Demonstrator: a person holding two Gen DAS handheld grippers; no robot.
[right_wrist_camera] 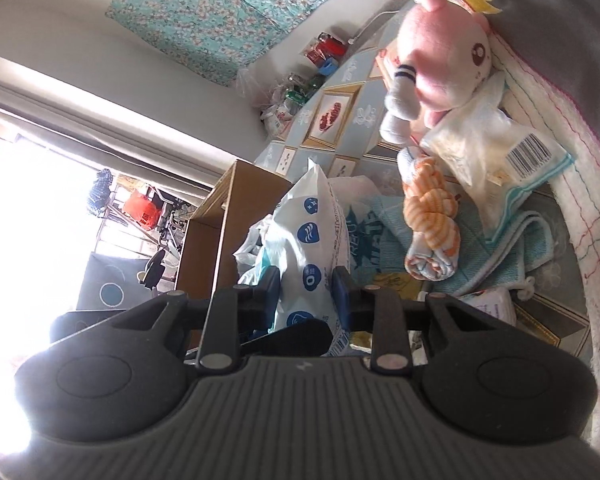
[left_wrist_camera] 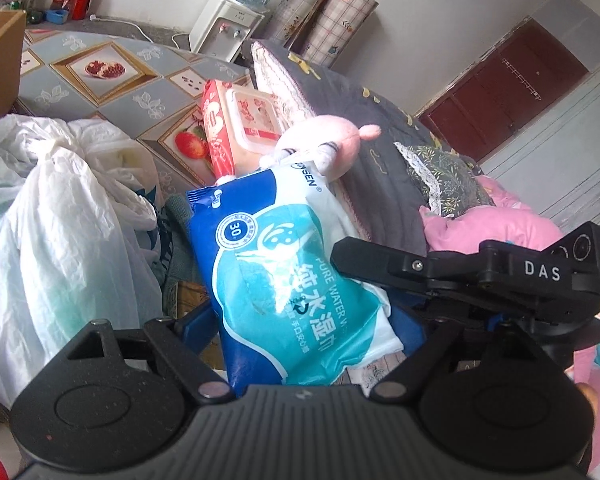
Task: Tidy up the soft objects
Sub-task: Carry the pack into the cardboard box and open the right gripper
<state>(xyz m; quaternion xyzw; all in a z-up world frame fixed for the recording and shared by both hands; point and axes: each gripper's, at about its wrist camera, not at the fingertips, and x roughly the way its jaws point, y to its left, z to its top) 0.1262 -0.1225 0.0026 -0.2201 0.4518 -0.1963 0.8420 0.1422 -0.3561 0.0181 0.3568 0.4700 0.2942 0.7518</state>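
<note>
Left gripper [left_wrist_camera: 300,320] sat wide around the blue wipes pack [left_wrist_camera: 296,280], apparently clamped for support. Right gripper [right_wrist_camera: 306,296] was narrow, pinching its edge. Pack hung near, above the clutter; plush [left_wrist_camera: 328,140] farther.

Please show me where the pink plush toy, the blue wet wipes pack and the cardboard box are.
pink plush toy [right_wrist_camera: 452,56]: right wrist view, its head.
blue wet wipes pack [left_wrist_camera: 296,280]: left wrist view, printed front.
cardboard box [right_wrist_camera: 236,208]: right wrist view, side wall.
</note>
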